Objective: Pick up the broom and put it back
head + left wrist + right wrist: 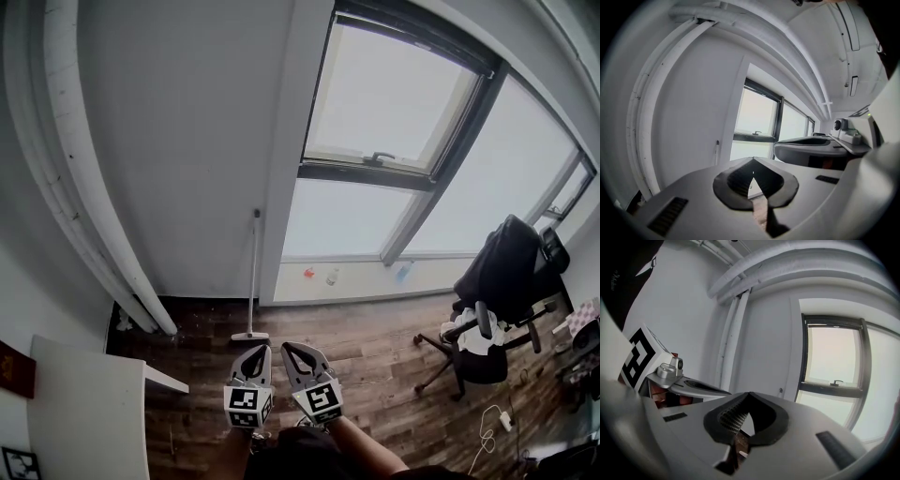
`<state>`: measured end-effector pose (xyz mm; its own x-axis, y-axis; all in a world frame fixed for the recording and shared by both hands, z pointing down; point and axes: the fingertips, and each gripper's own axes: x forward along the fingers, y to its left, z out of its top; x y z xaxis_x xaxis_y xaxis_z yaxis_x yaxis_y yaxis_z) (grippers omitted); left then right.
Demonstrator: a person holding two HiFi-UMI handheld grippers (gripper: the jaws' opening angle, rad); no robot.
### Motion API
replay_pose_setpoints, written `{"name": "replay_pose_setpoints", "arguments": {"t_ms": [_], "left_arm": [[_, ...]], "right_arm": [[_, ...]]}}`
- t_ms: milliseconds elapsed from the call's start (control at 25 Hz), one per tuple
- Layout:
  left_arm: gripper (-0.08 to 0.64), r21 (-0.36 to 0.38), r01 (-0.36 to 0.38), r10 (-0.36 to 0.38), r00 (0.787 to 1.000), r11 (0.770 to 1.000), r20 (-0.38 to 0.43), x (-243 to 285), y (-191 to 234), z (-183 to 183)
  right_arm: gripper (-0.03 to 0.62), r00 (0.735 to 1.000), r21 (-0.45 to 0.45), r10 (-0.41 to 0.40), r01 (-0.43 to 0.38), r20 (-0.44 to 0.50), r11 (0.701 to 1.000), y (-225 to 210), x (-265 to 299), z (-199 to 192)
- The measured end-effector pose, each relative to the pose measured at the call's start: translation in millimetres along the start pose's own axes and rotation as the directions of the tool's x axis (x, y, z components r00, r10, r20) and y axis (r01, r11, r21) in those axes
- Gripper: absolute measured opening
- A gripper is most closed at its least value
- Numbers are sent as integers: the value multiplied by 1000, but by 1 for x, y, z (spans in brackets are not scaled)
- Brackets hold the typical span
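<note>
The broom (254, 272) stands upright against the white wall (178, 141), just beside the pillar at the left edge of the window (394, 103). Its flat head (249, 336) rests on the wooden floor (375, 366) and its thin pale handle runs straight up. Both tools hang side by side at the bottom of the head view, nearer the person than the broom head and clear of it. The left hand-held gripper (257, 354) has its jaws drawn together to a point with nothing between them, as its own view shows, where the broom (716, 152) appears as a slim line on the wall to the left of the jaws. The right hand-held gripper (292, 352) is likewise closed and empty; in its view the tips meet, and the top of the broom handle (780, 390) shows just beyond them by the window frame. A forearm (361, 452) reaches in behind the right tool. To the left stands a white worktop (89, 412), with white pipes (56, 187) curving up the wall above it. At the right is an office chair (506, 291) draped with dark clothing, and a white cable (492, 427) lies on the floor near it. Small items sit on the window sill (366, 281).
</note>
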<state>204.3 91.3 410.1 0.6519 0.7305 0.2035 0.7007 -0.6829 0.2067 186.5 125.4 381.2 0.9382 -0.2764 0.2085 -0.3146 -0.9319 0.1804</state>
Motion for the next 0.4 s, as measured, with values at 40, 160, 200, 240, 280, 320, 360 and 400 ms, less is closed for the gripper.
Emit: {"name": "replay_pose_setpoints", "arguments": {"t_ms": [40,160,200,240,280,320,360,400], "left_arm": [[2,1,0,0,1000,1000,2,-1,0,0],[1,2,3,-3,1000,1000,2,1,0,0],[2,4,5,-5,1000,1000,0,2,-1,0],[2,6,7,-7,1000,1000,-2,3,-1,1],[2,8,9,-9,1000,1000,-3,3,-2,2],[2,7,10,-10,1000,1000,-4,3,-3,2],[2,5,12,-12,1000,1000,-4,3,-3,2],[2,2,13,-13,1000,1000,-4,3,-3,3]], "right_arm": [[21,1000,-1,0,0,1,1000,0,-1,0],[21,1000,3,-7,7,3,1000,-3,-3,-1],[21,1000,2,-7,7,3,1000,-5,-3,-1],[21,1000,1,-6,6,3,1000,-6,-2,0],[21,1000,2,-6,6,3,1000,-7,-1,1],[21,1000,4,-5,5,3,1000,-7,0,1],[21,1000,5,-3,3,3,1000,-6,0,2],[21,1000,7,-2,2,2,1000,-6,1,3]]}}
